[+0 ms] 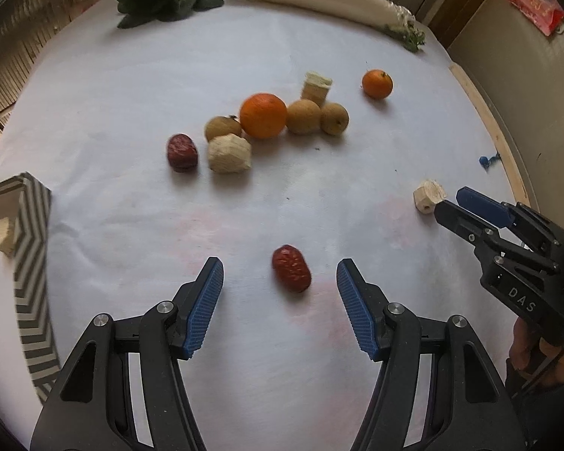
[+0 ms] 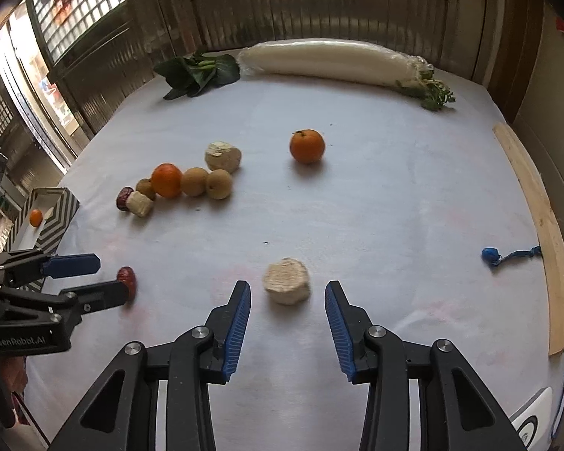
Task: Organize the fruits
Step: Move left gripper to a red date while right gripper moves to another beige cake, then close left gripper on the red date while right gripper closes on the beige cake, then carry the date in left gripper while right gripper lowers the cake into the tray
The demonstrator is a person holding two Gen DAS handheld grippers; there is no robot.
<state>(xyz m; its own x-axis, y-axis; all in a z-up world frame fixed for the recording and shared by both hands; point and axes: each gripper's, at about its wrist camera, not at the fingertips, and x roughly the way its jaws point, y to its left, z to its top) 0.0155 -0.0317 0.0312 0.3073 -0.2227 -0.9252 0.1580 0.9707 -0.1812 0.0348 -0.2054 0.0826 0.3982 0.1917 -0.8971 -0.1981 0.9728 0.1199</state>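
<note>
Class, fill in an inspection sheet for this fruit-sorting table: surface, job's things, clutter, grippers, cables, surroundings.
Surface: white cloth, faint pink stains near the grippers.
Job's things: red date between the left gripper's fingers, untouched; pale peeled chunk ahead of the right gripper; cluster around the large orange with brown round fruits, another date, two pale chunks; small orange apart; striped box holding an orange and a pale chunk.
Clutter: white radish, leafy greens, blue pin, wooden strip.
Grippers: left gripper open; right gripper open.
Cables: nothing seen.
Surroundings: wooden slatted wall, latticed windows.
</note>
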